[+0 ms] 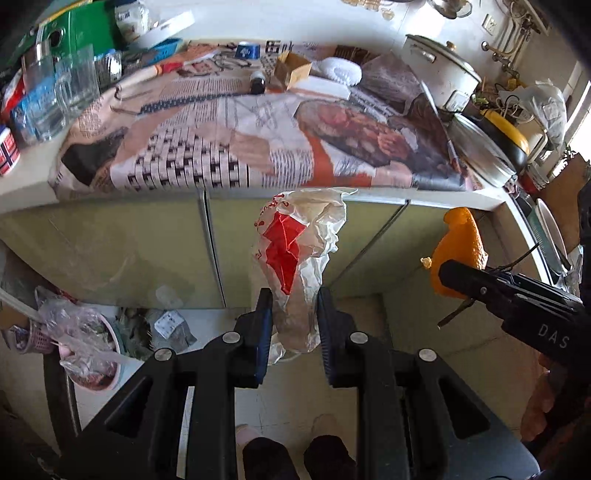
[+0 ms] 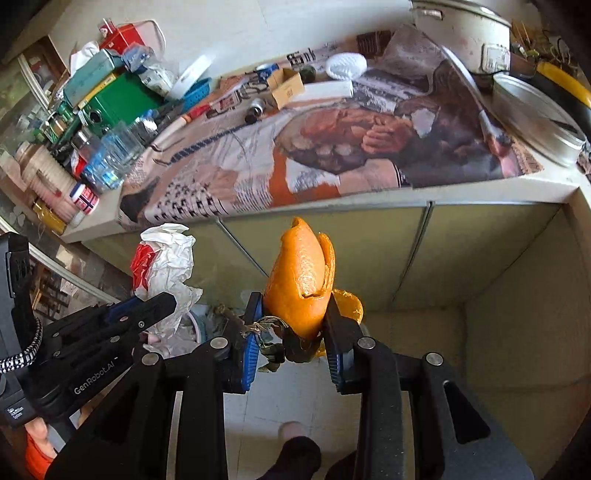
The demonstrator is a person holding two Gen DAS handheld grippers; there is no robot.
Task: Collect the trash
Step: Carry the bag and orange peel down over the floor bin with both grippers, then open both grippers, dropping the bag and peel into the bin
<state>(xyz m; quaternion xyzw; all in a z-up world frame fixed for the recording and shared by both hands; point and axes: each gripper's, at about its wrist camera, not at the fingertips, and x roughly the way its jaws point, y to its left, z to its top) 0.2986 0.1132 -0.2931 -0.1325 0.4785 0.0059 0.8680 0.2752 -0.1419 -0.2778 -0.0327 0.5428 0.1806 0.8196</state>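
Note:
My left gripper point(image 1: 294, 301) is shut on a crumpled white and red plastic bag point(image 1: 299, 243) and holds it in the air in front of the cabinet doors. The bag also shows in the right wrist view point(image 2: 166, 262). My right gripper point(image 2: 293, 308) is shut on an orange peel point(image 2: 301, 277) with a bit of stem and string under it. The peel also shows at the right of the left wrist view point(image 1: 458, 247), below the counter edge. A pink bin point(image 1: 92, 354) lined with clear plastic and holding trash stands on the floor at the lower left.
The counter point(image 1: 29, 184) is covered with newspaper point(image 1: 240, 147). On it stand glass cups point(image 1: 66, 88), a green box point(image 1: 85, 29), a small cardboard box point(image 1: 291, 68), a dark vial point(image 1: 257, 82), a white rice cooker point(image 1: 439, 70) and a metal lid point(image 1: 480, 151). Loose trash point(image 1: 166, 325) lies by the bin.

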